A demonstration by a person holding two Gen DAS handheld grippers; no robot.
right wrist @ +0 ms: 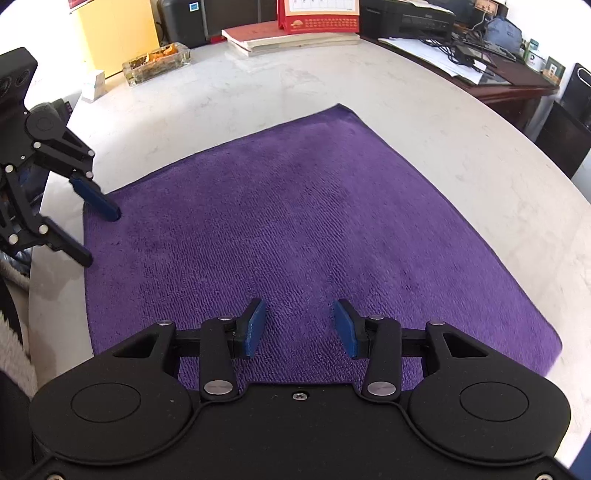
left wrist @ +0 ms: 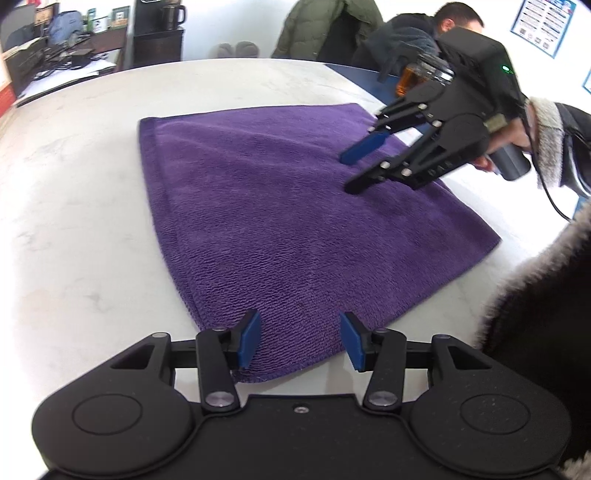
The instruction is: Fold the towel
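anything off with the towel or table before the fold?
Nothing stands out. The purple towel lies flat and unwrinkled on the white table, corners square. Both grippers, left and right, have open jaws over the towel, gripping nothing. No spills or damage visible.

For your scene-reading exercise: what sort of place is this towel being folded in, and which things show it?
Probably an office: a printer and a desk calendar stand behind the white table, and a cluttered desk sits nearby.
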